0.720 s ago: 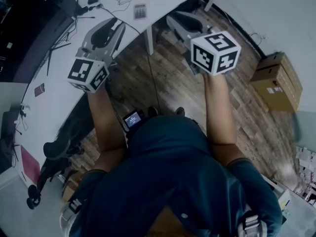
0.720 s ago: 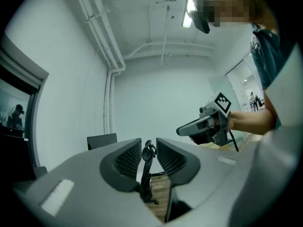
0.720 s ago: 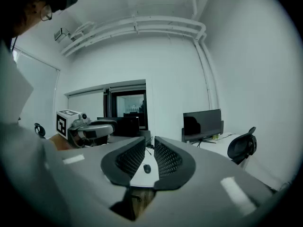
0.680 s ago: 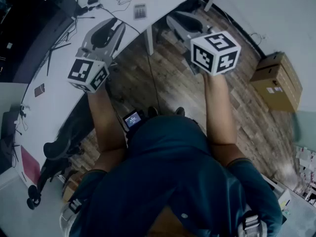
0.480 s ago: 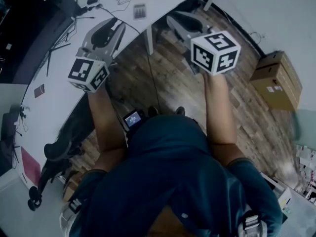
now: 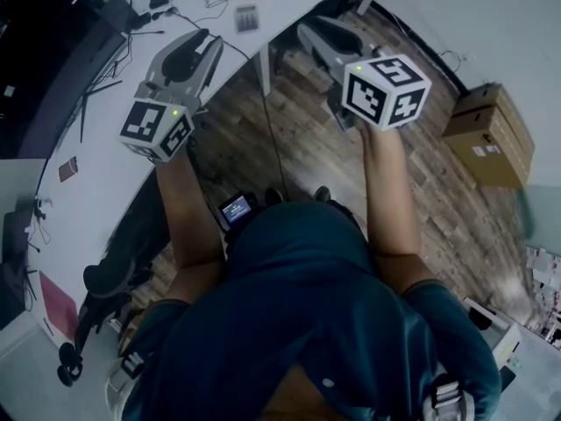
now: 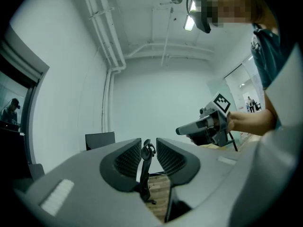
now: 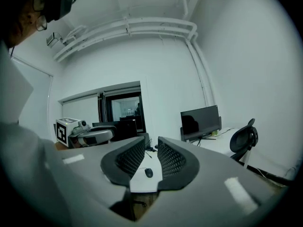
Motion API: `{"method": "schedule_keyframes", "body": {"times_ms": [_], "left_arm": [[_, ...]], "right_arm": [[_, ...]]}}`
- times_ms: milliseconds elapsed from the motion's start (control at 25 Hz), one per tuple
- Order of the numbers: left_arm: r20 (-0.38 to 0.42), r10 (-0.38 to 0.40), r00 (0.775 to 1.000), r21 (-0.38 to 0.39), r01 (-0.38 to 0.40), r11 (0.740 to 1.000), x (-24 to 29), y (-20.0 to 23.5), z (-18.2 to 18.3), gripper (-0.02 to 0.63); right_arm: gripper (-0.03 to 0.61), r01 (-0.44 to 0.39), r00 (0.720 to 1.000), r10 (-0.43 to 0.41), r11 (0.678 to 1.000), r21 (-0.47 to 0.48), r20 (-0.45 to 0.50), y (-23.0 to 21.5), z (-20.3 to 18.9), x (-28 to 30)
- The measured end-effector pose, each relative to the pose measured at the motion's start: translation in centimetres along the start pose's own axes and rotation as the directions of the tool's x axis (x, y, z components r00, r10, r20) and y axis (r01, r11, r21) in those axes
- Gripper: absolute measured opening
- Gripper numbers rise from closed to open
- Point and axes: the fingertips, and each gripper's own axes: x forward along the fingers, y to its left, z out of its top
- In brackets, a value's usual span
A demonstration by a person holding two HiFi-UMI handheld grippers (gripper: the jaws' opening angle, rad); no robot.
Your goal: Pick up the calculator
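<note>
The calculator (image 6: pixel 248 17) is a small grey keypad lying flat near the far edge of the white desk (image 6: pixel 96 156). My left gripper (image 6: pixel 209 40) hovers over the desk edge, short of the calculator and to its left, jaws shut with nothing between them. My right gripper (image 6: pixel 305 30) hangs over the wooden floor just right of the desk's end, also shut and empty. The left gripper view shows my left gripper (image 7: pixel 147 143) aimed level across the room, with the right gripper (image 7: pixel 203 126) at its side. My right gripper (image 8: pixel 151 143) faces another desk in the right gripper view.
Cables and dark devices (image 6: pixel 158 11) lie on the desk left of the calculator. A desk leg (image 6: pixel 263 68) stands between the grippers. A cardboard box (image 6: pixel 489 134) sits at the right wall, an office chair (image 6: pixel 105 279) at lower left. A mouse (image 8: pixel 148 173), monitor (image 8: pixel 200 122) and chair (image 8: pixel 244 138) lie ahead.
Both grippers have edged slightly up the picture toward the desk's far end. Their jaws look the same and nothing has been taken hold of.
</note>
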Motion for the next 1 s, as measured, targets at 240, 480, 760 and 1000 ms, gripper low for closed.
{"method": "schedule_keyframes", "body": {"times_ms": [240, 480, 760, 1000], "left_arm": [[0.006, -0.016, 1.000, -0.014, 0.016, 1.000, 0.2, 1.0, -0.6, 0.095], [-0.011, -0.010, 1.000, -0.020, 0.010, 1.000, 0.8, 1.8, -1.3, 0.095], [-0.036, 0.055, 0.998, -0.002, -0.056, 0.998, 1.8, 4.1, -1.5, 0.095], [-0.058, 0.120, 0.991, 0.010, -0.120, 0.993, 3.6, 5.8, -1.7, 0.095]], "right_arm": [[0.072, 0.006, 1.000, -0.006, 1.000, 0.017, -0.003, 0.3, -0.5, 0.9], [0.072, -0.014, 1.000, 0.015, 0.999, 0.034, -0.008, -0.5, -0.7, 2.3], [0.072, -0.071, 0.997, 0.071, 0.996, 0.044, 0.001, -2.8, 0.2, 5.2], [0.072, -0.139, 0.990, 0.139, 0.989, 0.049, -0.002, -4.9, 0.9, 7.8]]}}
